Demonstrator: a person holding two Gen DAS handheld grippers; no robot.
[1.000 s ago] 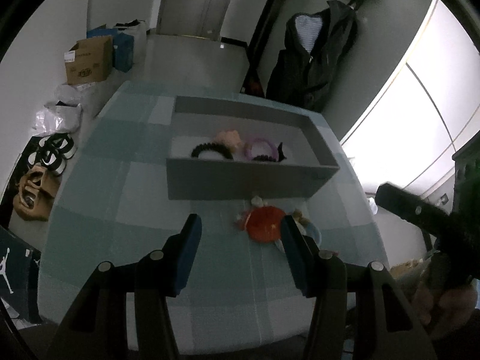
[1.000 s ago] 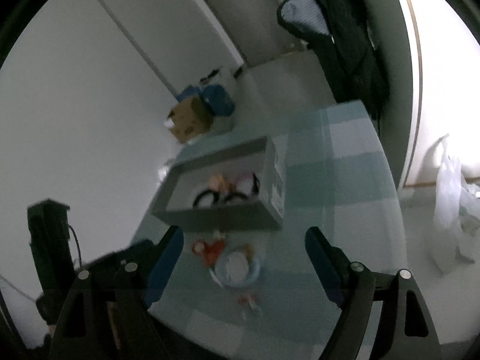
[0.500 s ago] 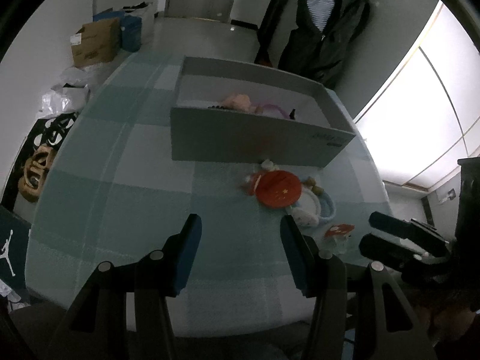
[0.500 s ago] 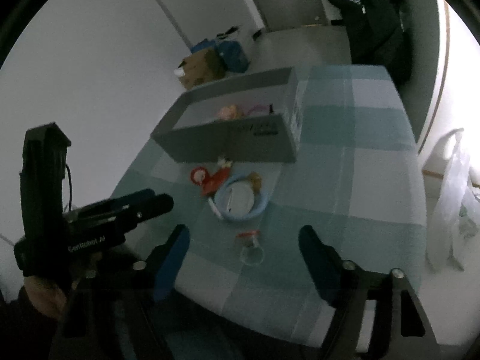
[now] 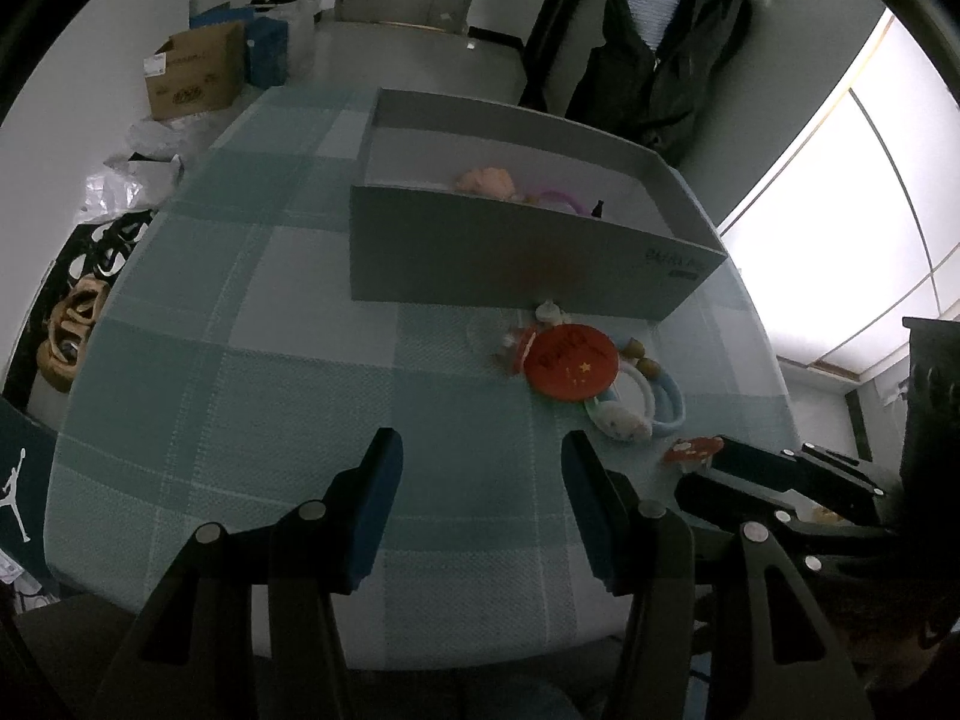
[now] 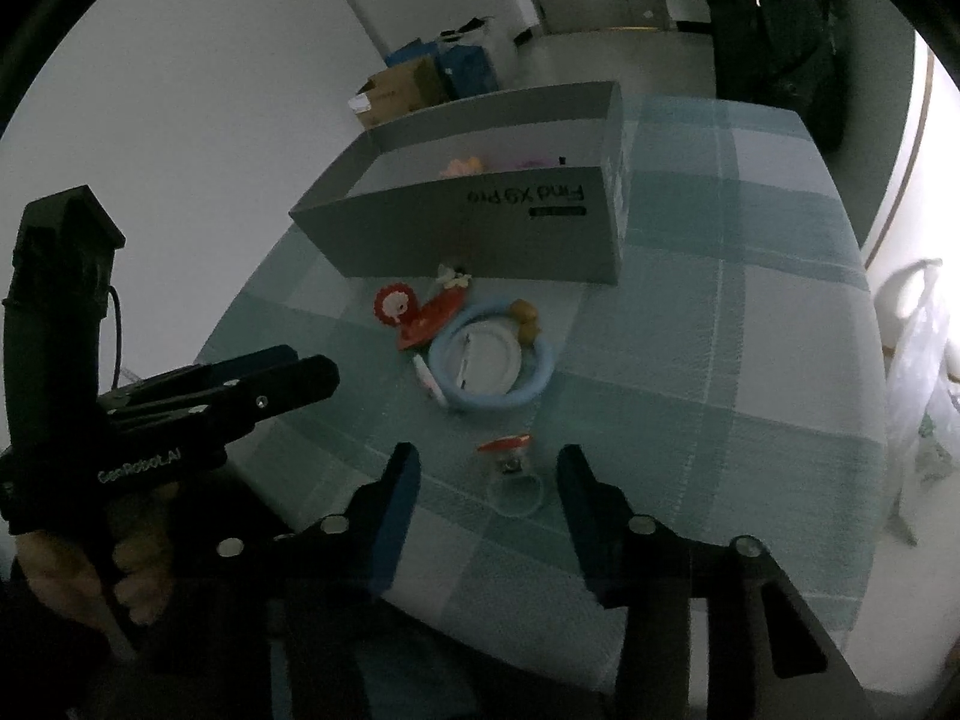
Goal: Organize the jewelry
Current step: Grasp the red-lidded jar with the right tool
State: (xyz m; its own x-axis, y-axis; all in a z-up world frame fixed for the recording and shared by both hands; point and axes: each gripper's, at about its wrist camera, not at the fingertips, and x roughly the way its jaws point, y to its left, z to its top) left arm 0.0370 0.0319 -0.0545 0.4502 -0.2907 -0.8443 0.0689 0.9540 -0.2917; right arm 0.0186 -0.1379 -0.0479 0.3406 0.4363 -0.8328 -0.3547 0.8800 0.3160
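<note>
A grey open box [image 5: 528,252] stands on the checked tablecloth, also in the right wrist view [image 6: 480,228]; pink and purple pieces [image 5: 486,181] lie inside. In front of it lie a red round badge [image 5: 571,363], a light blue ring with beads [image 6: 492,360] and a small red mushroom piece [image 6: 505,445] with a clear ring [image 6: 517,492]. My left gripper [image 5: 480,468] is open and empty, above the cloth left of the pile. My right gripper [image 6: 487,474] is open, its fingers on either side of the mushroom piece, just short of it.
The table edge runs close below both grippers. Cardboard boxes [image 5: 189,78] and shoes [image 5: 72,324] sit on the floor at left. A dark jacket [image 5: 666,60] hangs behind the table. A white bag [image 6: 918,360] hangs at the right.
Both grippers have come lower and nearer the table. The right gripper has closed in on the mushroom piece, which now sits between its fingers. Its jaws have narrowed somewhat.
</note>
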